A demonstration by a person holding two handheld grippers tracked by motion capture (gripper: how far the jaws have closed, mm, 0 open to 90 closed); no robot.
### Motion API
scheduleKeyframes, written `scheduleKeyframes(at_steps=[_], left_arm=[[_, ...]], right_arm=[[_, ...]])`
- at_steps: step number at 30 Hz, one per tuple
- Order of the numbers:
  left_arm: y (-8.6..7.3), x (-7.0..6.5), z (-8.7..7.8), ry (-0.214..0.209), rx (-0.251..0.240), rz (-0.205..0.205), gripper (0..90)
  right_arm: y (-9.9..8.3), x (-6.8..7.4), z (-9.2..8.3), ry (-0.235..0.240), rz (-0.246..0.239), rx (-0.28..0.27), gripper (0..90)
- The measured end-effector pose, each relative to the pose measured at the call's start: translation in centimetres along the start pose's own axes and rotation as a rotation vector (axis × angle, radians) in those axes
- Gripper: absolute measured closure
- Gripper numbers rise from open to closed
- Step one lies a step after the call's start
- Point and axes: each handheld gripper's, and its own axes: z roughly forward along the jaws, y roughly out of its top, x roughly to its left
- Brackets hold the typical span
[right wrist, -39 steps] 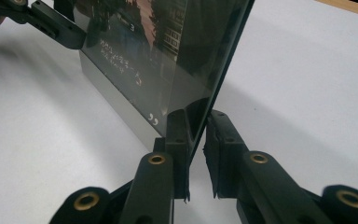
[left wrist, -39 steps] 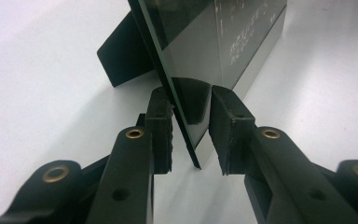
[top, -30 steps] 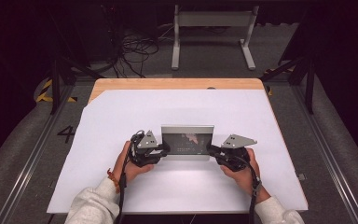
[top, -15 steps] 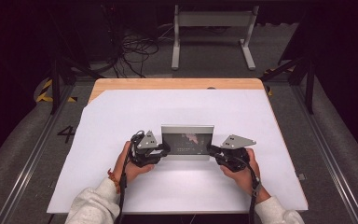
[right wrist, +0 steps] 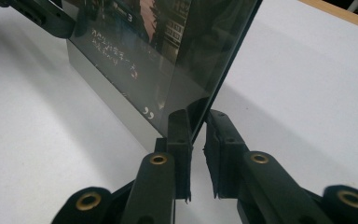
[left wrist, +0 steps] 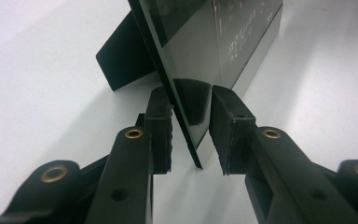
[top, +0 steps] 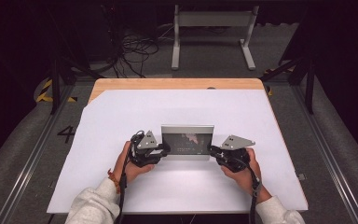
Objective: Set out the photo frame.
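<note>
A picture frame [top: 188,141] with a silver border and a dark glass front stands upright on the white sheet, leaning on a black back stand [left wrist: 121,60]. My left gripper [top: 166,150] is at its left edge. In the left gripper view the frame's edge [left wrist: 186,135] runs between the jaws [left wrist: 191,128]; one pad [left wrist: 161,126] lies close to the back and the other pad [left wrist: 226,126] stands off the glass. My right gripper [top: 211,150] is at the right edge, and there its pads [right wrist: 179,140] pinch the frame's lower corner [right wrist: 193,126].
A white sheet [top: 121,112] covers the wooden table [top: 177,84], with free room all around the frame. Beyond the far edge are floor cables [top: 135,46] and a grey metal stand [top: 212,28]. Rails run along both sides of the table.
</note>
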Motion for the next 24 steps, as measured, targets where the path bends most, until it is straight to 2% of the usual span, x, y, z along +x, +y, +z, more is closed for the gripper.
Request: scheduleKeyframes(at_steps=[4,13,19,24], left_arm=[[0.0,-0.1,-0.2,0.014,0.012,0.009,69.5],[-0.1,-0.7,-1.1,0.037,0.01,0.024,68.4],[-0.2,-1.2,-1.5,0.057,0.024,0.04,65.6],[-0.5,-1.3,-1.8,0.06,0.028,0.04,63.2]], right_arm=[[0.2,0.2,-0.3,-0.016,-0.02,0.001,79.1],[0.0,0.3,-1.2,-0.01,-0.04,0.01,76.9],[-0.5,0.1,-1.7,-0.008,-0.05,0.017,72.7],[-1.0,-0.1,-2.3,-0.006,-0.048,-0.004,66.9]])
